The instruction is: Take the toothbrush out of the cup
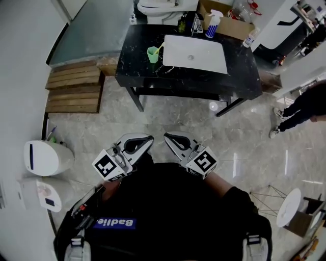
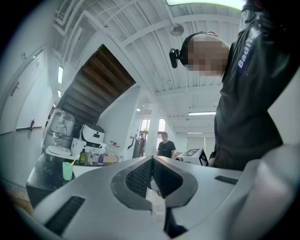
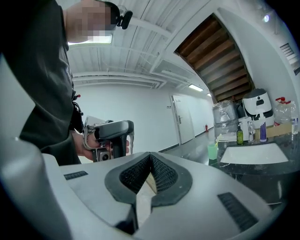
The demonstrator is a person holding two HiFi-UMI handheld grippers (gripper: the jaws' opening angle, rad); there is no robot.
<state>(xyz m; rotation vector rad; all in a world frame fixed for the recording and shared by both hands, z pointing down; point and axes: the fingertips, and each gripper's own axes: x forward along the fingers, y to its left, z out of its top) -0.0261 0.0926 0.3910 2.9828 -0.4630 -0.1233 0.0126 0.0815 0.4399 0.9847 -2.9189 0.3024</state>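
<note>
Light-green plastic cup (image 1: pixel 153 54) sits just left of the white rectangular sink basin (image 1: pixel 193 53). The yellow-handled toothbrush (image 1: pixel 159 48) stands in it, leaning basinward. Left gripper (image 1: pixel 145 140) and right gripper (image 1: pixel 172 138): jaws closed, empty, well short of the basin, likely a pre-approach carry.

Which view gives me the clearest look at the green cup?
Head view: the cup stands on the counter left of the sink, toothbrush leaning out. Both gripper views show it tiny and distant.

Mock bathroom in open hall: sink (image 1: pixel 193 53), toilet (image 1: pixel 159 7), black counter (image 1: pixel 239 71).
</note>
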